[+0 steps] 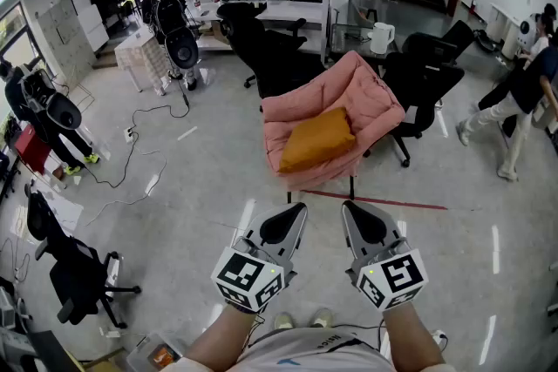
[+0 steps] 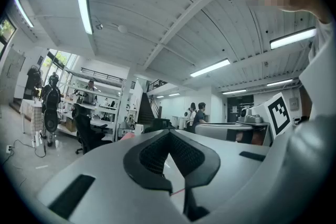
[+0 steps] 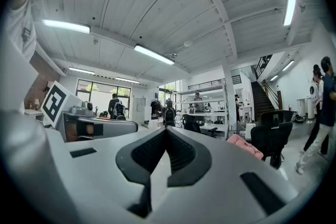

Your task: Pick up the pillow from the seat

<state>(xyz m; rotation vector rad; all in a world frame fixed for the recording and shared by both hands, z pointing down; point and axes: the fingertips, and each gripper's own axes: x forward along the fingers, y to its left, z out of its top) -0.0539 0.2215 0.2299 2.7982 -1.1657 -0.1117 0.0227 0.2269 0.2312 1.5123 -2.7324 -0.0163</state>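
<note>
Both empty and closed, left gripper [image 1: 299,209] and right gripper [image 1: 347,206] hang well short of the pillow [image 1: 318,138] at twelve o'clock. Unopened, they would likely shove it across the seat [image 1: 375,100].

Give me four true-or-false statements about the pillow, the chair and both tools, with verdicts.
1. The orange pillow lies on the seat of the pink chair. True.
2. The left tool grips the pillow. False: it is shut on nothing, short of the chair.
3. The right tool has its jaws together. True.
4. The red line on the floor runs behind the chair. False: it runs on the near side, between chair and tools.
</note>
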